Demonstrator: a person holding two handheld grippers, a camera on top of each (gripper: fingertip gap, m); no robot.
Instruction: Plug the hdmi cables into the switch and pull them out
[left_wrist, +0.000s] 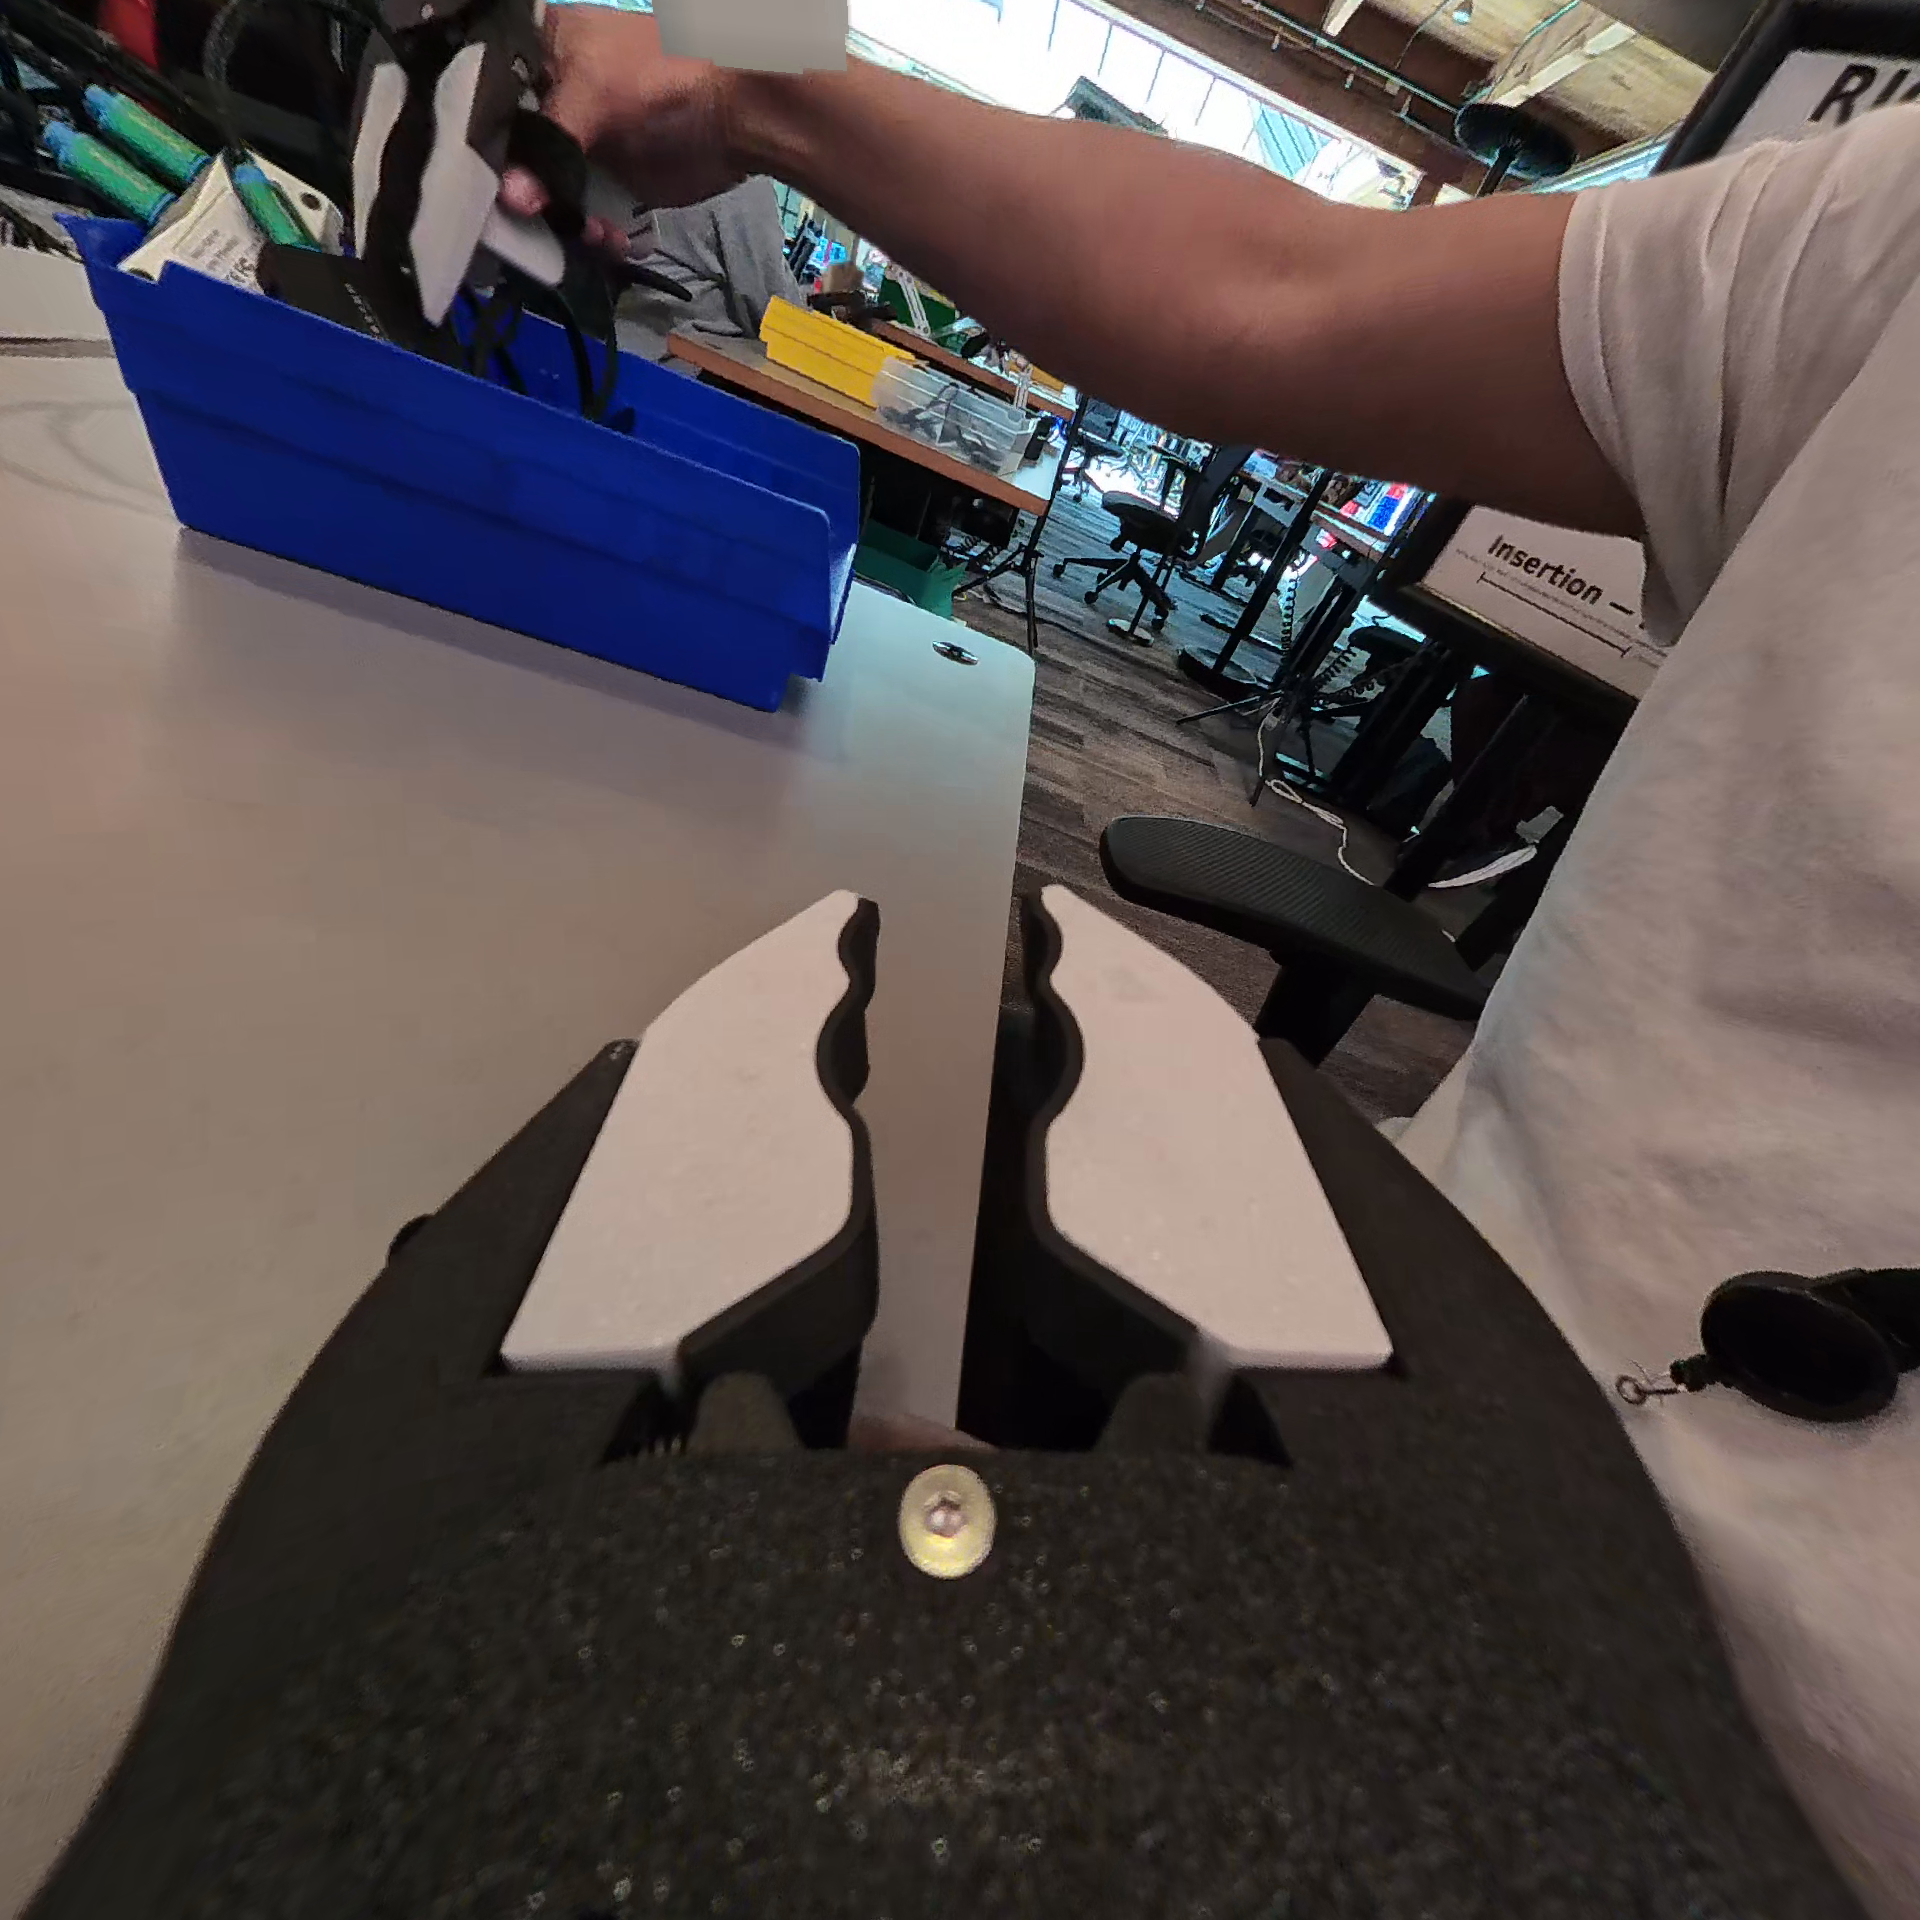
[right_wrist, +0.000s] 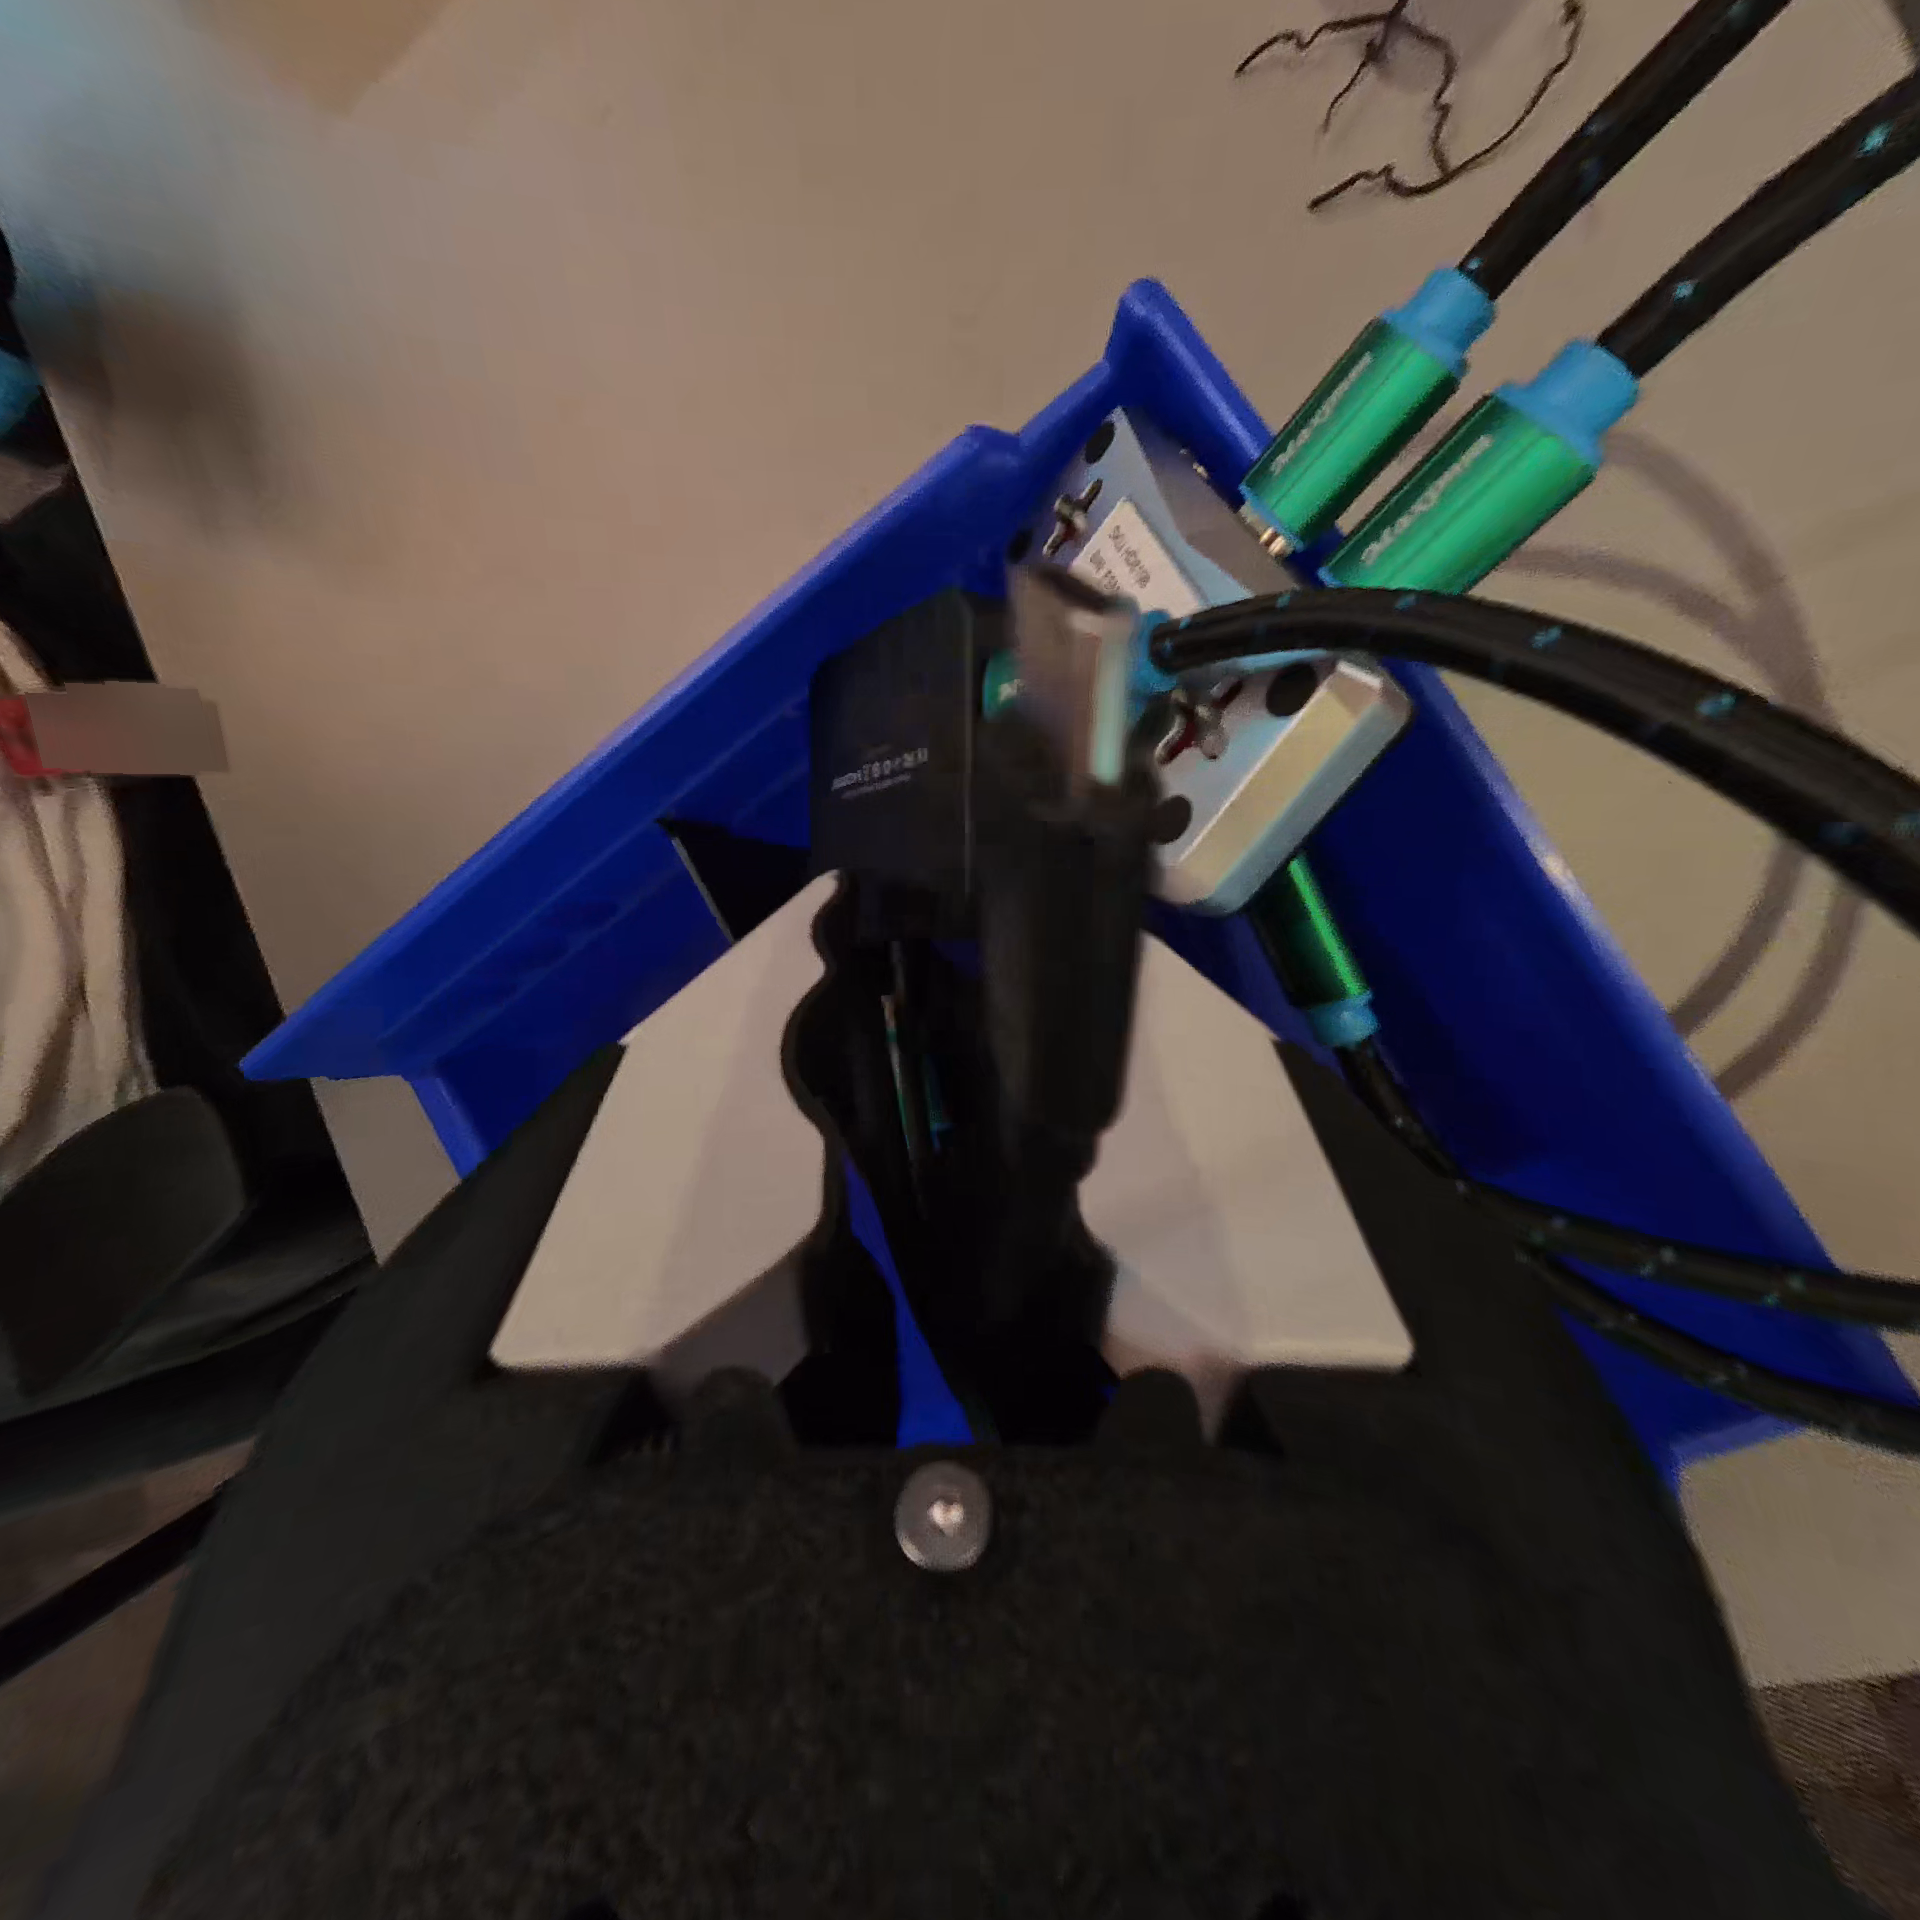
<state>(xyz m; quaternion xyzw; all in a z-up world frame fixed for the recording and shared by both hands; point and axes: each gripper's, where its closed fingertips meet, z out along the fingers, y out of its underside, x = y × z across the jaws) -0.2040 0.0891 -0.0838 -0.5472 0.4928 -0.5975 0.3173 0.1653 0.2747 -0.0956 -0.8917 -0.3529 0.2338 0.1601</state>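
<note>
In the right wrist view, a silver HDMI switch (right_wrist: 1278, 769) lies tilted in a blue bin (right_wrist: 623, 862). Two green HDMI plugs (right_wrist: 1455, 488) sit in its far side and another green plug (right_wrist: 1314, 951) in its near side. My right gripper (right_wrist: 977, 904) is over the bin, shut on a blurred grey-green HDMI plug (right_wrist: 1070, 675) whose braided cable (right_wrist: 1558, 675) arcs right. My left gripper (left_wrist: 948, 914) is open and empty, low over the grey table (left_wrist: 416, 935) near its edge. The left wrist view also shows the bin (left_wrist: 468, 488) and the right gripper (left_wrist: 436, 187).
A small black box (right_wrist: 894, 748) stands in the bin beside the switch. More black cable (right_wrist: 1662, 1299) runs out of the bin at the right. A person's arm (left_wrist: 1143, 281) reaches across above the table. A black chair seat (left_wrist: 1278, 914) sits past the table edge. Spacing between my two grippers at the tips: around 40 cm.
</note>
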